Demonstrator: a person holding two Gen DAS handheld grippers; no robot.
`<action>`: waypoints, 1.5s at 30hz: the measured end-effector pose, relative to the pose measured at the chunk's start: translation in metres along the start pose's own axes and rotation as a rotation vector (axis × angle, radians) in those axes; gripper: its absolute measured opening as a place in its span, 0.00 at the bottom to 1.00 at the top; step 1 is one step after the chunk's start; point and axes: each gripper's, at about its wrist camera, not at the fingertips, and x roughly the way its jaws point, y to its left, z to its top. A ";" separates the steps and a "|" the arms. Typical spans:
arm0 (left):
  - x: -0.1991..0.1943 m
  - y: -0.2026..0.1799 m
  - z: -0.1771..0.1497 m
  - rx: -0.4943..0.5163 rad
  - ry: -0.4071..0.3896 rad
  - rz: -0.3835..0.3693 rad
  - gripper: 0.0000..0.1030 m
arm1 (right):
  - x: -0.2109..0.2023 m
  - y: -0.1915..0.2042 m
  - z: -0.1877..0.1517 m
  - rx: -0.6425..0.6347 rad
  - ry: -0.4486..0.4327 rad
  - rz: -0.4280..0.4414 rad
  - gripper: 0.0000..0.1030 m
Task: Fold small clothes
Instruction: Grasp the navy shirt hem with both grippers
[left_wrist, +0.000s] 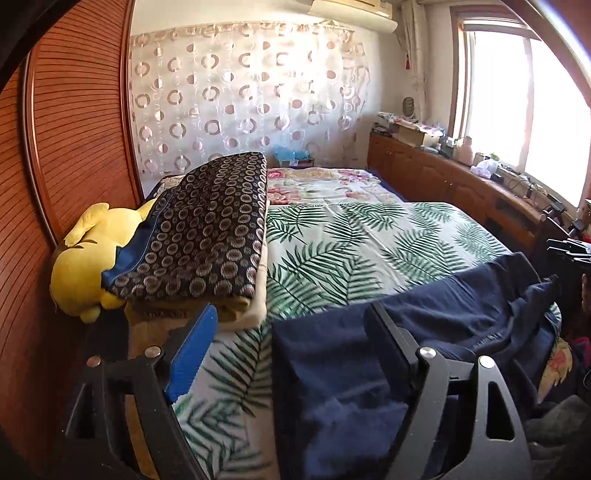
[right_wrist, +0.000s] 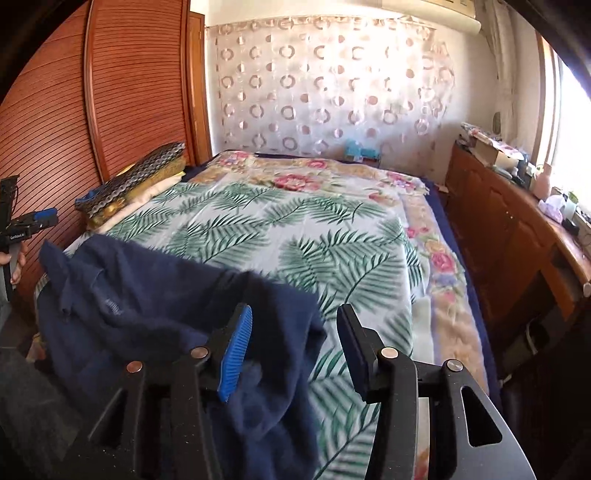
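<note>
A navy blue garment lies crumpled across the near end of the bed, over the palm-leaf sheet. In the left wrist view my left gripper stands open just above the garment's left edge, with its pads clear of the cloth. My right gripper is also open; a blurred corner of the garment lies low between its fingers and neither pad presses on it. The left gripper, held in a hand, shows at the far left of the right wrist view. The right gripper shows at the far right of the left wrist view.
A stack of folded blankets and a yellow plush toy sit at the bed's left side, against a slatted wooden wardrobe. A wooden cabinet with clutter runs along the right under the window. A floral quilt covers the far end.
</note>
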 end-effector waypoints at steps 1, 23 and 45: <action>0.006 0.003 0.004 -0.004 0.004 -0.002 0.80 | 0.008 -0.002 0.003 0.001 0.006 -0.004 0.48; 0.086 0.013 -0.020 0.007 0.265 -0.053 0.67 | 0.097 -0.011 0.009 0.041 0.141 0.066 0.58; 0.106 0.003 -0.010 0.090 0.378 -0.122 0.56 | 0.122 -0.012 0.000 0.045 0.217 0.093 0.60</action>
